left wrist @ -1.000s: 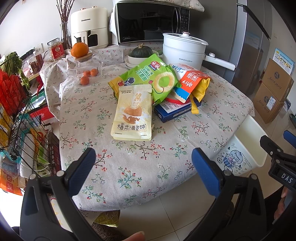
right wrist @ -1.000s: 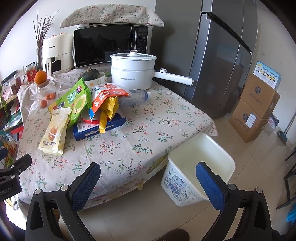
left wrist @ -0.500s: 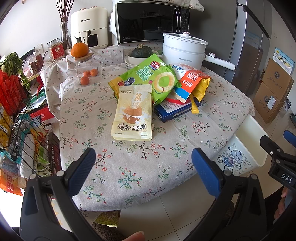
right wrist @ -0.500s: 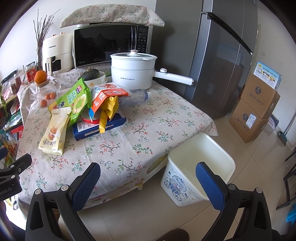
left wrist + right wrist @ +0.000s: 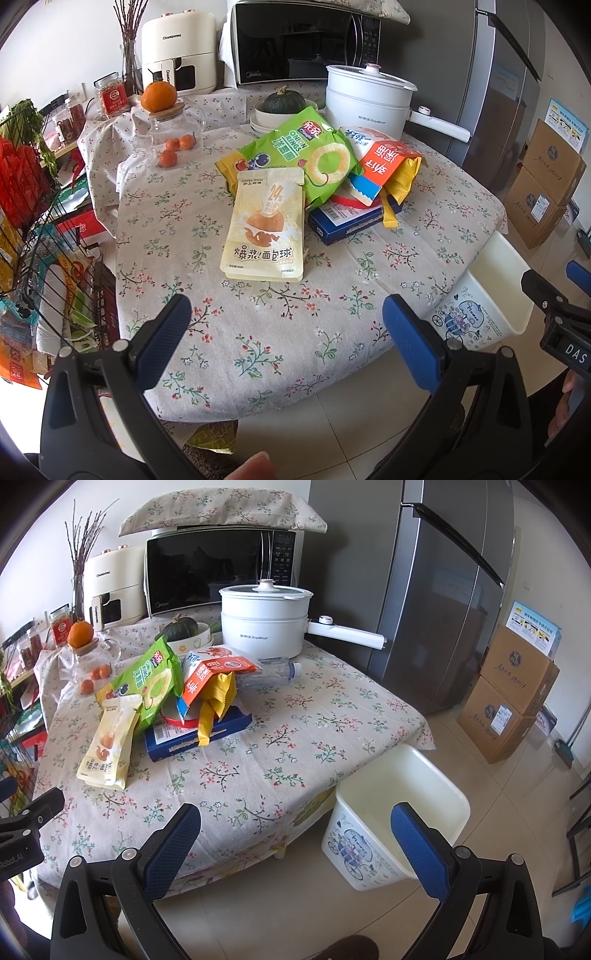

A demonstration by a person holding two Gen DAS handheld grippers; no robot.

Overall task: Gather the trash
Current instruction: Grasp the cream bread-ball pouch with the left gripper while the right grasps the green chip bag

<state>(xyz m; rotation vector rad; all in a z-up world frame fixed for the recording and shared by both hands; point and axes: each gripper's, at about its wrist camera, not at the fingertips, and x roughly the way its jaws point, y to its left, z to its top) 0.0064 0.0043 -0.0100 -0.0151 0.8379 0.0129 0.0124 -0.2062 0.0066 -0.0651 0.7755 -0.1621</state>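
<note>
**Wrappers waiting beyond spread claws**

Both the left gripper (image 5: 284, 325) and right gripper (image 5: 295, 830) are being held wide apart, empty. The pale yellow snack bag (image 5: 264, 225) is lying flat ahead on the table (image 5: 258, 332), against the heaped wrappers (image 5: 317, 158); the white bin (image 5: 399, 823) is standing beside it.

**Surfaces you had before you**

You faced a matt floral cloth tablecloth (image 5: 258, 325), glossy plastic snack bags (image 5: 266, 229), a smooth white plastic bin (image 5: 399, 812), a brushed-metal fridge (image 5: 436, 590), matt cardboard boxes (image 5: 509, 701), and glossy floor tiles (image 5: 295, 904). Your gripper pads (image 5: 173, 849) looked textured blue rubber.
</note>
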